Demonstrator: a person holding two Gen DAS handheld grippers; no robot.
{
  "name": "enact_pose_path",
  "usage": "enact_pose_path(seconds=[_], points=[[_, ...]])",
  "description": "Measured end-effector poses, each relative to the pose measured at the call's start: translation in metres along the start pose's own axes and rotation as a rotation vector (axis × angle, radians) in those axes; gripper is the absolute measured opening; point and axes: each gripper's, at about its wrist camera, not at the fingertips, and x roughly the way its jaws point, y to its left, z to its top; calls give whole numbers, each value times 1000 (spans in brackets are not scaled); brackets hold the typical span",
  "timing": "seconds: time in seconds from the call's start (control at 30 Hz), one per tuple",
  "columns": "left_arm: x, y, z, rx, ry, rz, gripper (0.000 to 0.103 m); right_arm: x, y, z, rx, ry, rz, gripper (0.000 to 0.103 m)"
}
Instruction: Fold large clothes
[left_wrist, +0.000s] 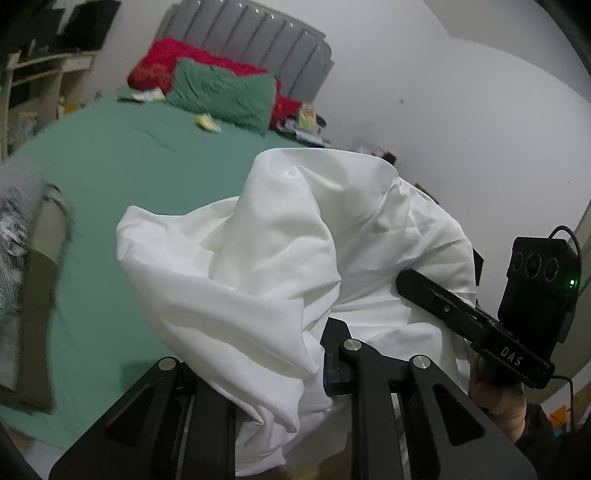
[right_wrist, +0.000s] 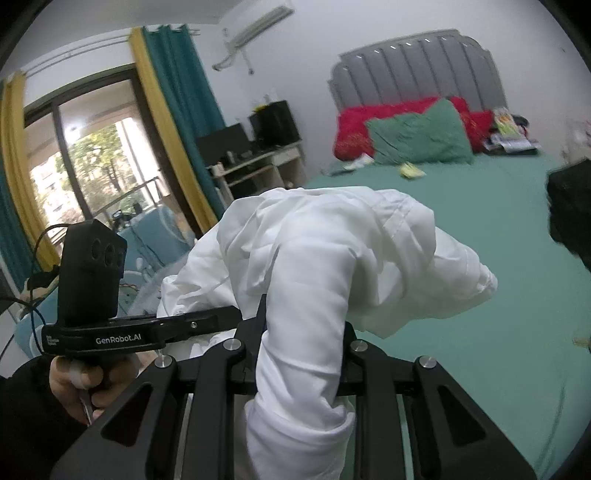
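Observation:
A large white garment hangs bunched above the green bed. My left gripper is shut on a fold of it; cloth covers the left finger and drapes down over the frame. To its right in the left wrist view, a hand holds my right gripper, its tip buried in the same cloth. In the right wrist view the white garment runs as a thick roll between the fingers of my right gripper, which is shut on it. The left gripper reaches into the cloth from the left.
Red and green pillows lie against a grey headboard. A small yellow item and some clutter rest on the sheet. A desk and a curtained glass door stand beyond. A dark object sits at the right edge.

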Motion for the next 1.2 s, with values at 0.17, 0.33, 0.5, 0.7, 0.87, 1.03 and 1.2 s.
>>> enact_pose_path(seconds=[0.17, 0.33, 0.5, 0.7, 0.87, 1.03, 1.2], points=[[-39, 27, 20, 13, -52, 67, 20, 36, 36, 20, -48, -8, 72, 23], [-84, 73, 38, 12, -88, 160, 20, 77, 77, 31, -86, -4, 148, 23], [-124, 117, 66, 29, -118, 252, 20, 127, 119, 48, -96, -6, 239, 23], [-170, 156, 120, 74, -160, 354, 20, 176, 156, 77, -72, -57, 350, 23], [-188, 198, 138, 56, -152, 405, 25, 228, 166, 86, 33, -63, 435, 28], [-137, 287, 109, -132, -9, 516, 32, 320, 150, 30, 148, 214, 298, 38], [-105, 341, 48, -215, 73, 552, 39, 340, 124, -24, 130, 259, 235, 72]])
